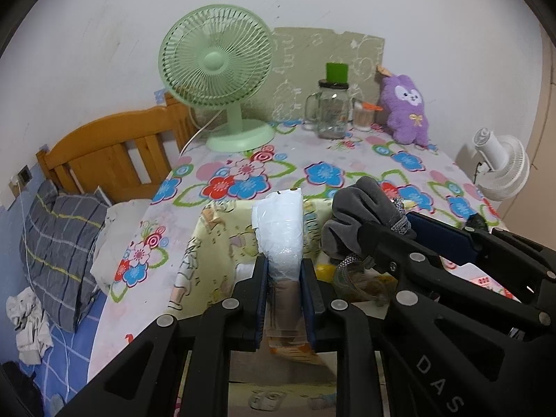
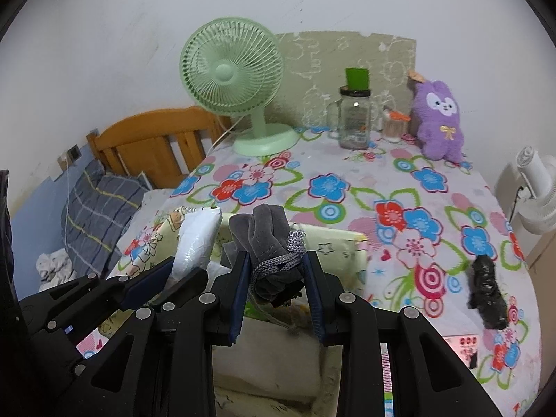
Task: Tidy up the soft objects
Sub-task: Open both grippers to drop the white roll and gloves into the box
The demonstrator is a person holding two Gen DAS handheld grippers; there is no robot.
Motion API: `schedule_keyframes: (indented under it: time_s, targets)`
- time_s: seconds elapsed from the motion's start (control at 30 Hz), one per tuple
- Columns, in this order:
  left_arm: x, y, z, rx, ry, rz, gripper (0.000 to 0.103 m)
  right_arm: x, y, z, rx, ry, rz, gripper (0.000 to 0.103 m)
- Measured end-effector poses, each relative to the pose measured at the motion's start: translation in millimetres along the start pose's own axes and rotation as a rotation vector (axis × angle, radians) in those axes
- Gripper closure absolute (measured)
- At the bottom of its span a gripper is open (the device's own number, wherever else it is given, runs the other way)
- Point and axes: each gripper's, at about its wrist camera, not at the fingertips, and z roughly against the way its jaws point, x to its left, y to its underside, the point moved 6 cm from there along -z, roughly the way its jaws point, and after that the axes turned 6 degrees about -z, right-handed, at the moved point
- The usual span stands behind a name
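Observation:
My left gripper (image 1: 284, 264) is shut on a white plastic-wrapped soft pack (image 1: 279, 222), which sticks up between its blue pads. Just to its right, my right gripper (image 2: 277, 264) is shut on a grey plush item (image 2: 264, 232) wound with a grey braided cord. Both grippers hang side by side over a pale yellow cartoon-print fabric box (image 2: 333, 246) at the near side of the flowered table (image 2: 347, 180). The left wrist view also shows the right gripper (image 1: 403, 232) with the grey plush (image 1: 361, 208). The left gripper (image 2: 177, 271) with its white pack (image 2: 198, 236) shows in the right wrist view.
A crumpled black bag (image 2: 486, 292) lies on the table at the right. At the back stand a green fan (image 2: 232, 80), a glass jar (image 2: 354, 118) and a purple plush toy (image 2: 439, 118). A bed with a checked pillow (image 1: 59, 243) is left; a white fan (image 2: 535, 191) right.

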Motion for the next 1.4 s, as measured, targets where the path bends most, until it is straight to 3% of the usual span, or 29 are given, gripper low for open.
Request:
schedule_keyframes:
  time_s: [0.23,0.43,0.5,0.57,0.87,1.4]
  targets:
    - [13,7,-9,0.028,-0.024,0.029,0.079,13,4,-19,0.041,-0.049,0.011,0.069]
    - [16,9,-13,0.049,-0.026,0.037,0.066,16,5,-28,0.063,-0.054,0.021,0.066]
    - [15,10,-14,0.052,-0.015,0.040,0.062,16,5,-29,0.067,-0.056,0.024,0.058]
    - [15,10,-13,0.050,-0.013,0.040,0.060,15,5,-29,0.061,-0.051,0.025,0.042]
    - [8,7,-7,0.034,-0.017,0.033,0.040,9,3,-24,0.045,-0.037,0.025,0.030]
    - [-29,-6,20,-0.033,0.007,-0.006,0.020,-19,-2,18,-0.030,0.002,0.008,0.026]
